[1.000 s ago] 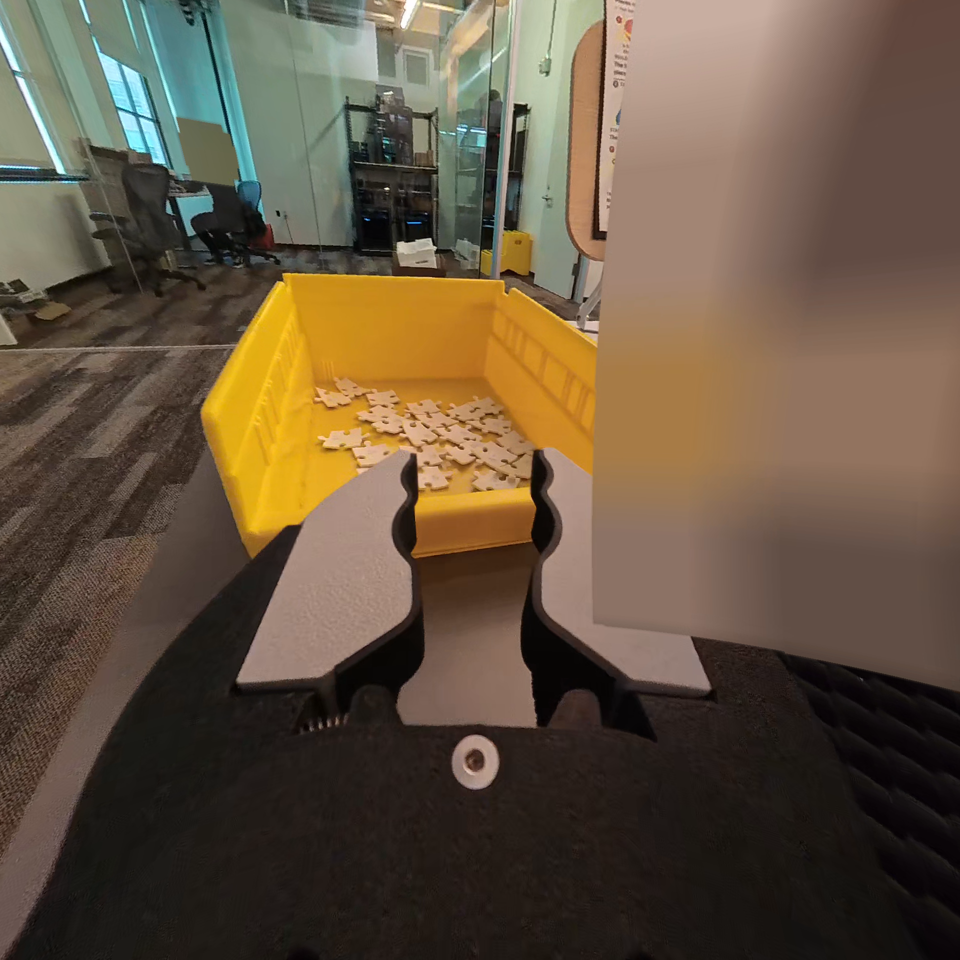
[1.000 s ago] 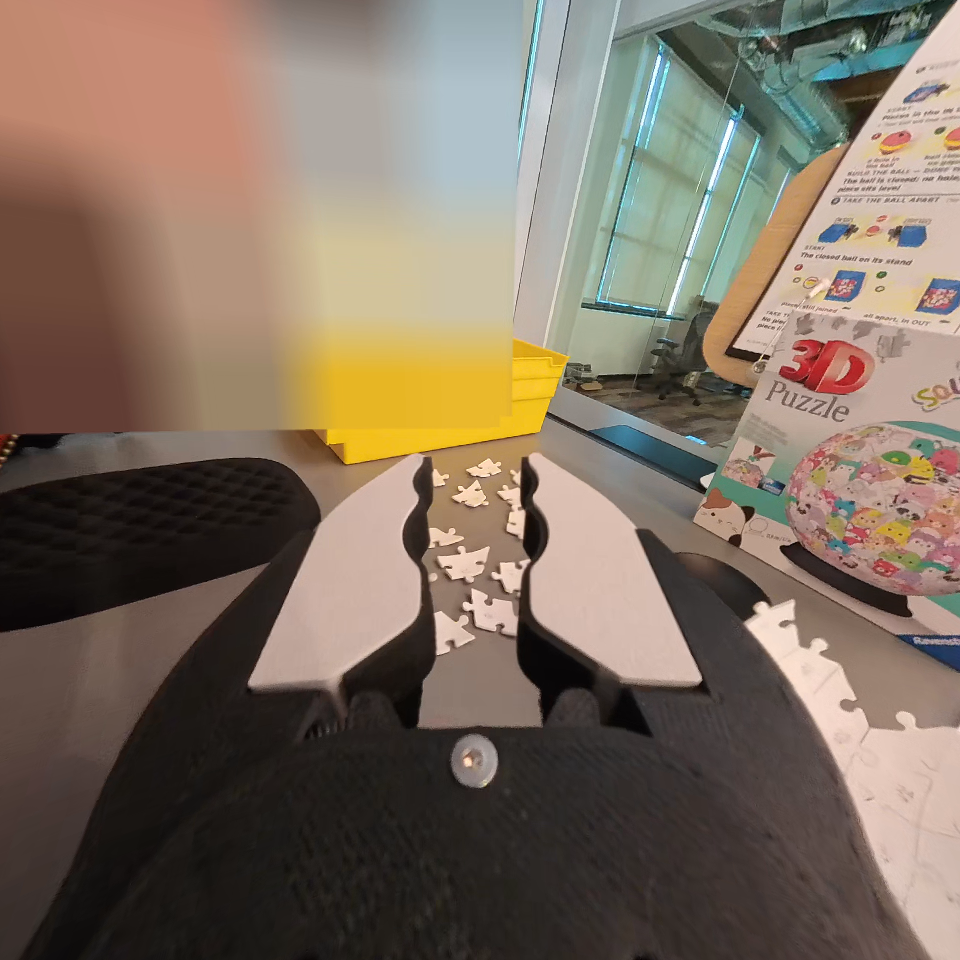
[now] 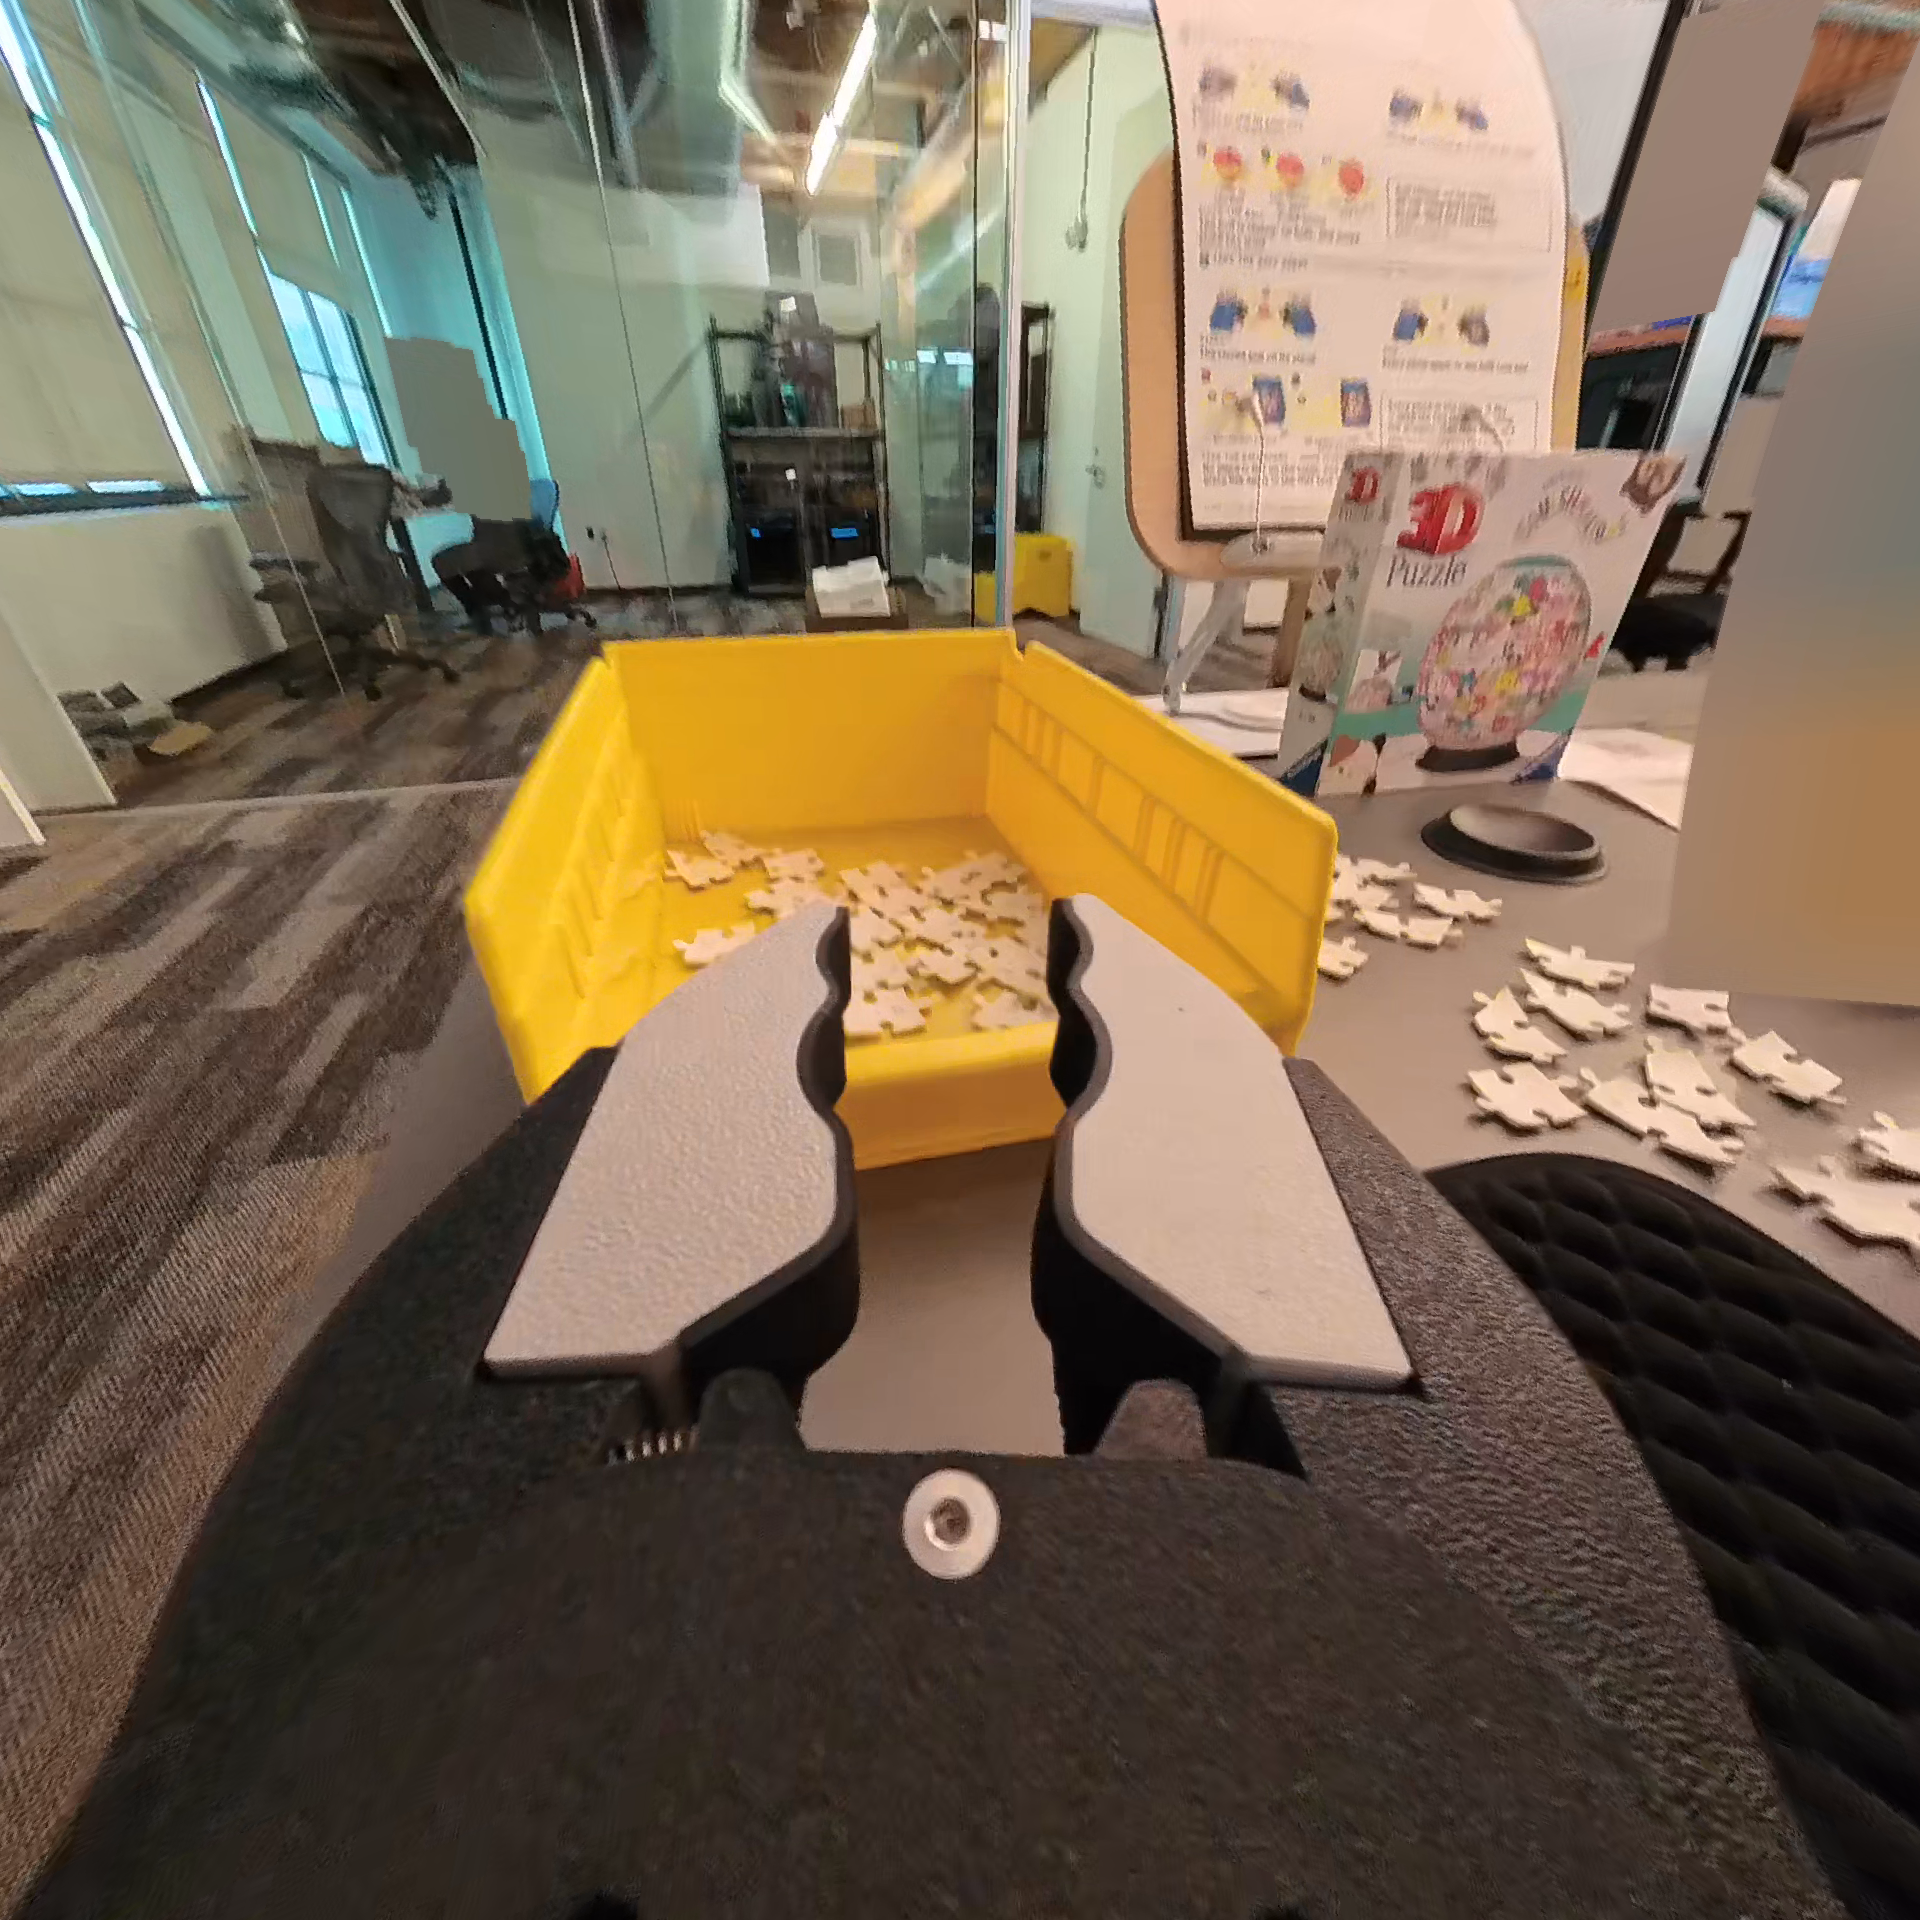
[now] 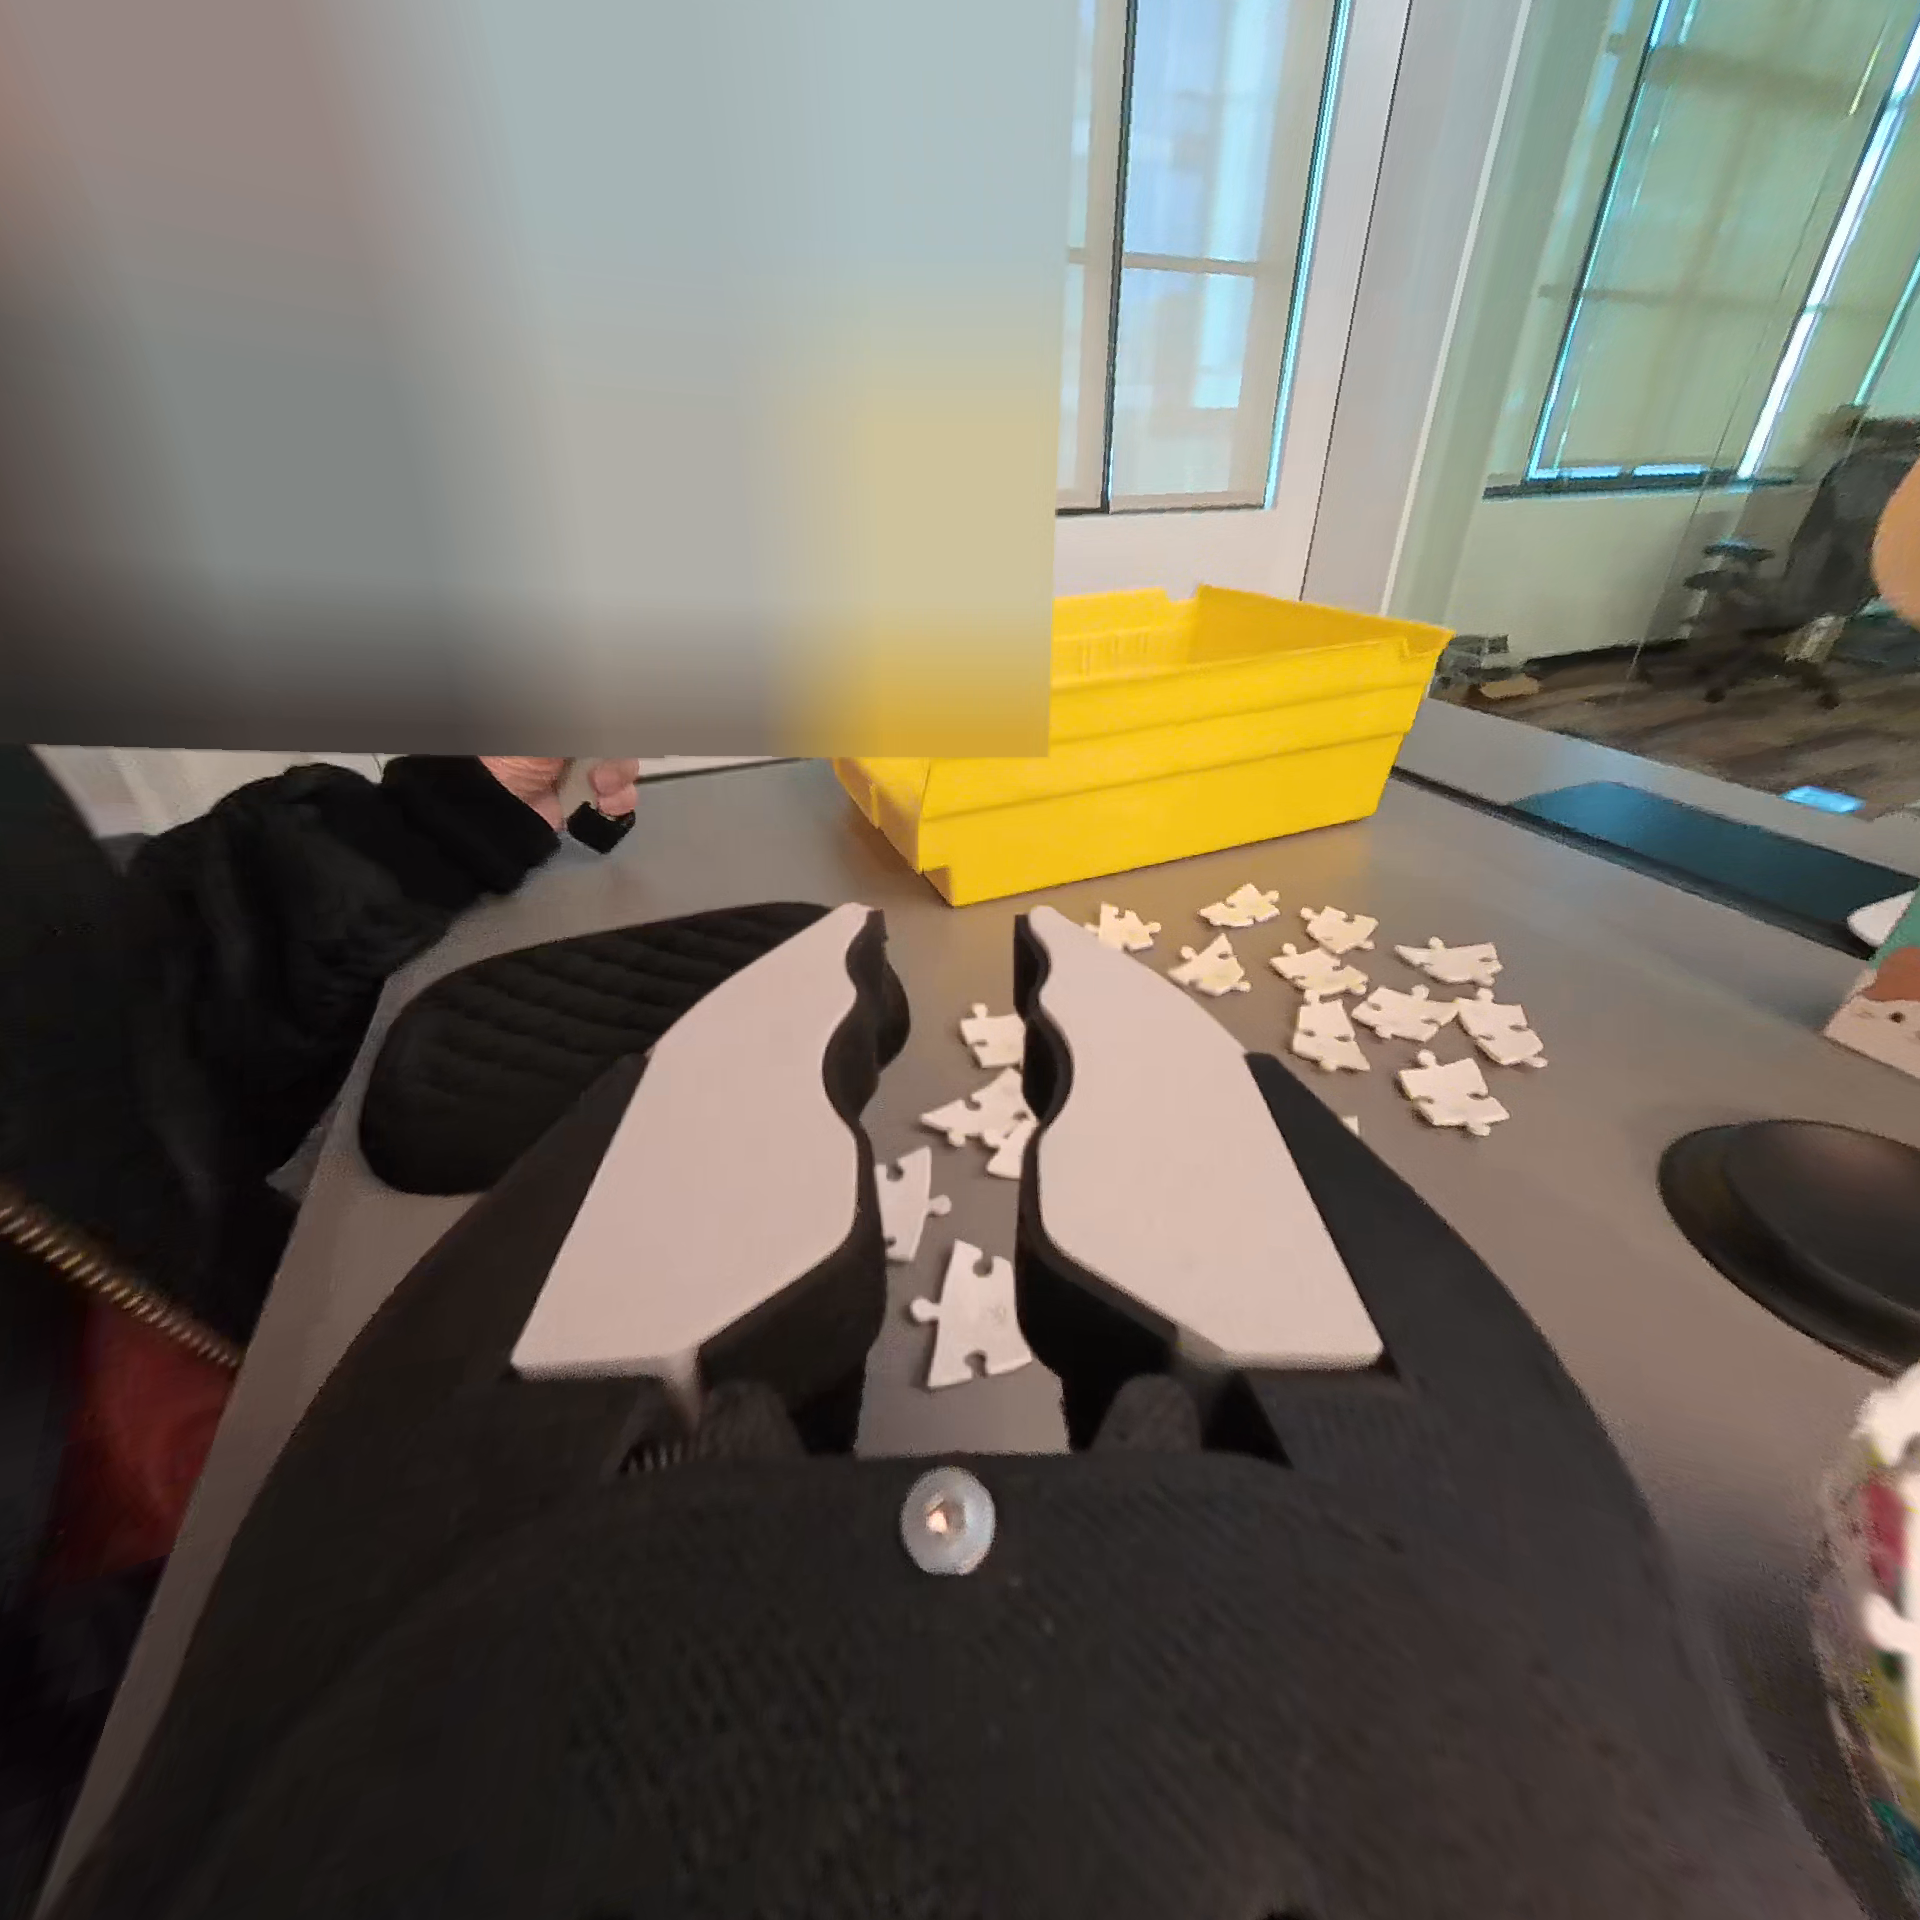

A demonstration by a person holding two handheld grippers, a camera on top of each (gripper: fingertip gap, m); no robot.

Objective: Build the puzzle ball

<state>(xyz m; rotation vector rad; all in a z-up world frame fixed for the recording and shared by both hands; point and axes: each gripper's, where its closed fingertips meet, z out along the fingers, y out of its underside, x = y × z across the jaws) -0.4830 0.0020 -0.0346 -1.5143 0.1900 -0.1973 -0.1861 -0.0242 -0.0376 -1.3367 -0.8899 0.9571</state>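
Observation:
A yellow bin (image 3: 1143, 821) holds several white puzzle pieces (image 3: 914, 914). My left gripper (image 3: 945, 925) is open and empty, held in front of the bin's low front wall. More loose white pieces (image 3: 1621, 1060) lie on the grey table to the bin's right. In the right wrist view my right gripper (image 4: 951, 935) is open and empty above loose pieces (image 4: 971, 1314) on the table, with more pieces (image 4: 1392, 1013) to its right and the yellow bin (image 4: 1164, 790) beyond. A black round stand (image 4: 1808, 1226) lies at the right.
The puzzle box (image 3: 1475, 623) stands behind the black stand (image 3: 1512, 842), with an instruction board (image 3: 1361, 239) behind it. A black quilted pad (image 3: 1745, 1403) lies at the right; it also shows in the right wrist view (image 4: 582, 1029). A person's black sleeve (image 4: 229, 987) rests at the left. My right fingertips sit around 30 cm from my left ones.
Both views have shifted: the left gripper turned right, bringing the box and loose pieces into view. The right gripper rose and tilted down over the loose pieces. Both stay open.

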